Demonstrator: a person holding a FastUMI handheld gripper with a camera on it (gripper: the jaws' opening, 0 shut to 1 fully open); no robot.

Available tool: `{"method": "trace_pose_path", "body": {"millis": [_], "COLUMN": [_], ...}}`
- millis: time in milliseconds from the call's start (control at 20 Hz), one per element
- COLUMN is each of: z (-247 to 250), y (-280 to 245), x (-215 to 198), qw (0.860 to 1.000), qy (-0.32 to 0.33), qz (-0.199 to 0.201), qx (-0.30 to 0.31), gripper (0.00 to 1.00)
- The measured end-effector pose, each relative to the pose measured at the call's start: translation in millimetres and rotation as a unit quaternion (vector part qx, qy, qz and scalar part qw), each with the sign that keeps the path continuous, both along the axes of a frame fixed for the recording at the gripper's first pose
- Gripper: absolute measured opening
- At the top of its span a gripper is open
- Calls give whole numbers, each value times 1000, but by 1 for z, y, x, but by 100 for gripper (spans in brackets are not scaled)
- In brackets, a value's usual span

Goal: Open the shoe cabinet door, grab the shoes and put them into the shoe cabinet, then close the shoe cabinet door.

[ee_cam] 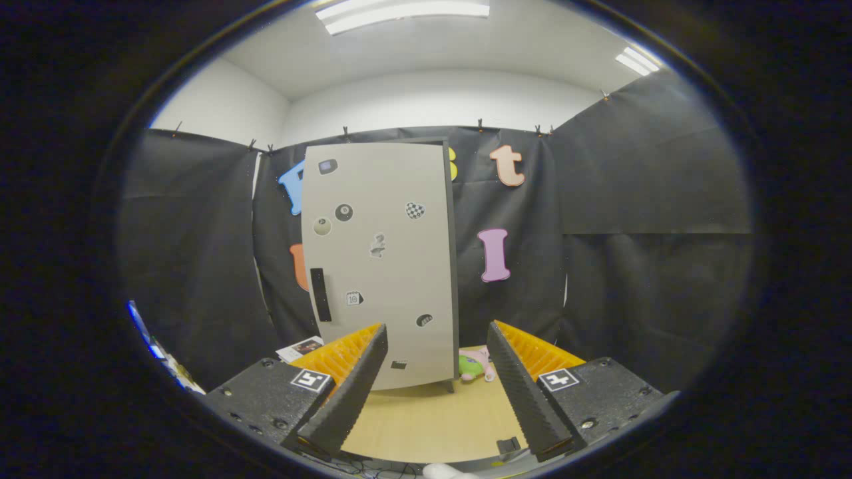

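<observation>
Nearest, short of the shoe cabinet (pixel 379 266): gripper (pixel 437 329) spread wide, pinching nothing, bare wooden table (pixel 426 419) between the fingers. Pointed a little right of the cabinet's middle, well short of its front.

Farther on: shoe cabinet upright on the table, door shut flat, dotted with stickers. Dark vertical handle (pixel 320 294) low on the cabinet's left edge, beyond the left finger. Just right of the cabinet's foot, a plush toy (pixel 474 366) lying on the table; just left of the cabinet, a small booklet (pixel 303 347).

Fits two stages alike: door awaiting opening, or shut again with shoes stowed. Cannot tell what sits inside.

For any work at the door, probably best done at the handle: approach square to the cabinet's front, fingers kept spread until either side of the bar, pull steady so the light cabinet does not slide or tip.
</observation>
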State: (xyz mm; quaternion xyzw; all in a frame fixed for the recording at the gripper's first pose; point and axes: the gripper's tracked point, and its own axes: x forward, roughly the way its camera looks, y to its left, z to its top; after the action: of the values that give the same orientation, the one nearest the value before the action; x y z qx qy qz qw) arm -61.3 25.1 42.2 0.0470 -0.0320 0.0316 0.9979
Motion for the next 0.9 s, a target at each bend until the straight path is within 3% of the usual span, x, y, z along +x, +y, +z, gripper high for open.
{"method": "trace_pose_path", "body": {"millis": [900], "z": [1], "y": [1], "x": [-3], "qw": [1000], "qy": [-5], "qz": [-15], "qx": [-1], "gripper": [99]}}
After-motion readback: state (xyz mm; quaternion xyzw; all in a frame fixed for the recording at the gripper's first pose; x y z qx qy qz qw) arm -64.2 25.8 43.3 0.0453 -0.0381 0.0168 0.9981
